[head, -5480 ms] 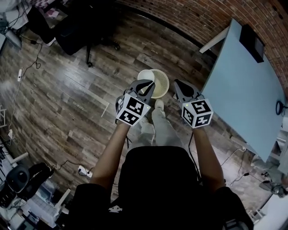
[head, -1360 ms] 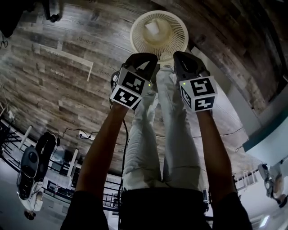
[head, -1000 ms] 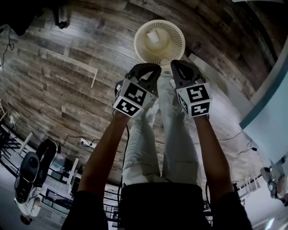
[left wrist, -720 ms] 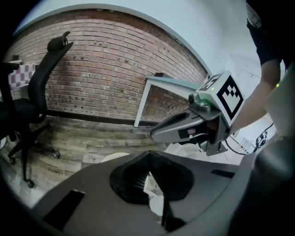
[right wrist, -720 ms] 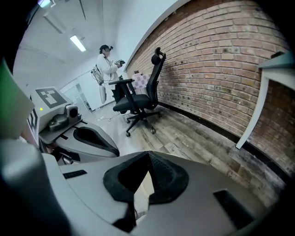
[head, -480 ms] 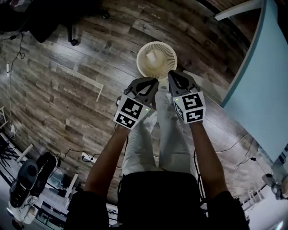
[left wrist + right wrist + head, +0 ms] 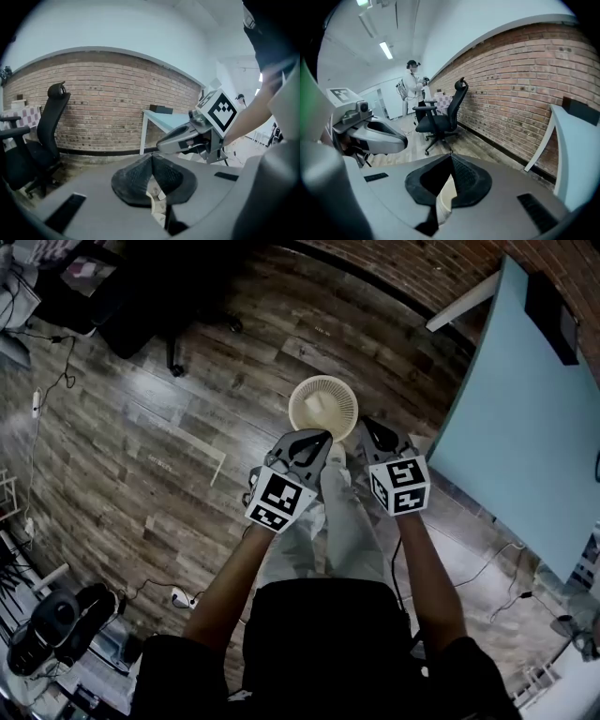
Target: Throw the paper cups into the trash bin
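Holding left tongs point(image 7: 317, 437) and right tongs point(image 7: 369, 426) closed, empty, beside cream round mesh trash bin point(image 7: 349, 401) | white paper cup point(image 7: 317, 407) inside | drop apparently done

Open office / lab workspace. Evidence:
- Brick wall point(image 7: 525, 79) down one side, wood-plank floor point(image 7: 141, 456).
- Black swivel office chairs point(image 7: 440, 117) on castors.
- Light-blue desk point(image 7: 525, 437) on white legs, with a black box point(image 7: 553, 306) on top.
- Strip lights point(image 7: 386, 49) in a white ceiling.
- Loose cables point(image 7: 64, 381) run across the floor, and more gear is stacked at the edges.
- Mesh trash bin point(image 7: 347, 418) stands on the floor near the desk.
- Another person point(image 7: 411, 84) stands at the far end.
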A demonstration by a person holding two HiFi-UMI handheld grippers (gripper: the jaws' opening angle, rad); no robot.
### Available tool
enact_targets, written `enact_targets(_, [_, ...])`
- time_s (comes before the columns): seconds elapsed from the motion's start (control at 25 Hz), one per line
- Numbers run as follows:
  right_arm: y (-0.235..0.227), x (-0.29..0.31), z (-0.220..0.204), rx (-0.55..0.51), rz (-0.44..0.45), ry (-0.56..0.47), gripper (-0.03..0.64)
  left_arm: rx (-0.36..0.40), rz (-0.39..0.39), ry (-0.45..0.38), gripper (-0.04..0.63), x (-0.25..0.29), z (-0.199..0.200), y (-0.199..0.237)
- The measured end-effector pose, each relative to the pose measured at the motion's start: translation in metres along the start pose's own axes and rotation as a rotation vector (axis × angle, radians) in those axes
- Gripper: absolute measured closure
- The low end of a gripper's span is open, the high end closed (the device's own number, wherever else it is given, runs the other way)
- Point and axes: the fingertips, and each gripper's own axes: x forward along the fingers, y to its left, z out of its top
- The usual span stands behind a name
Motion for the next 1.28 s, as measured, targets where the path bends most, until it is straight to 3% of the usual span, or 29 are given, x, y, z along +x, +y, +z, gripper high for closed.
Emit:
enact_targets(0.32, [0.001, -0.058, 0.053, 0.000, -0.045, -0.085, 0.612, -0.004, -0.024, -0.094, 0.586, -0.036, 0.051, -0.028])
enact_targets(0.68, [0.024, -0.105, 0.093, -0.028, -0.057, -0.173, 0.612, 0.019, 0.007, -0.223, 0.586, -0.087, 0.100, -0.035])
enact_targets(0.88, [0.039, -0.124, 0.110, -0.033, -0.058, -0.240, 0.612, 0.065, 0.030, -0.234, 0.586, -0.099, 0.113, -0.038])
enact_targets(1.28, [0.071, -0.151, 0.128, -0.047, -0.045, -0.334, 0.614, 0.038, 0.049, -0.254, 0.586, -0.124, 0.117, -0.039])
